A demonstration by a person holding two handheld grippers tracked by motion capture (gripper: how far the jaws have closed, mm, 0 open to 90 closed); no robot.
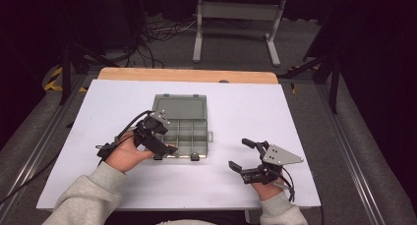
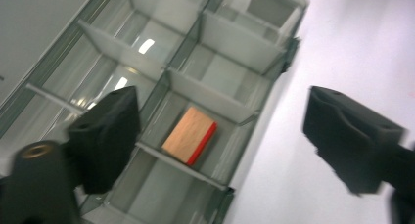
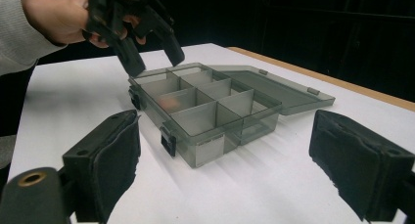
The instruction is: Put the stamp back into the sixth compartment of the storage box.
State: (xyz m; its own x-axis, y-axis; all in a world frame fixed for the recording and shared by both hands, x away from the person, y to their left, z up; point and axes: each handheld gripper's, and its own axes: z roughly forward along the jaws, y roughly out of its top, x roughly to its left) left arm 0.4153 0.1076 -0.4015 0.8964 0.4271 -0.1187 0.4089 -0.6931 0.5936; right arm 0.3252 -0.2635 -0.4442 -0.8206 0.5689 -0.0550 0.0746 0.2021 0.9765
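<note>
The small wooden block with a red edge [image 2: 190,136] lies flat on the floor of one compartment of the clear grey organizer box [image 1: 192,131], in the row nearest the box's front wall with the latches. It rests free; nothing touches it. In the right gripper view it can be made out as an orange blur [image 3: 169,102] behind the translucent dividers. The hinged lid [image 1: 179,106] is folded fully back and lies flat on the counter [image 1: 246,112] beyond the compartments.

The left hand-held gripper [image 2: 220,136] is held above that compartment, tilted down toward it, with its jaws spread wide and nothing between them; one jaw hangs over the neighbouring cells, the other over the bare counter beside the box. The drop appears to be done, so the step in hand is judged to be the withdrawal. It is best done by lifting straight up and away, with the jaws kept apart, so that no divider or wall is clipped and the light box is not dragged or tipped.

The right hand-held gripper [image 1: 248,158] is rested on the counter well apart from the box, at its latch side, jaws also apart and empty. If the lid is to be shut next, the block should first be checked to lie below the dividers.
</note>
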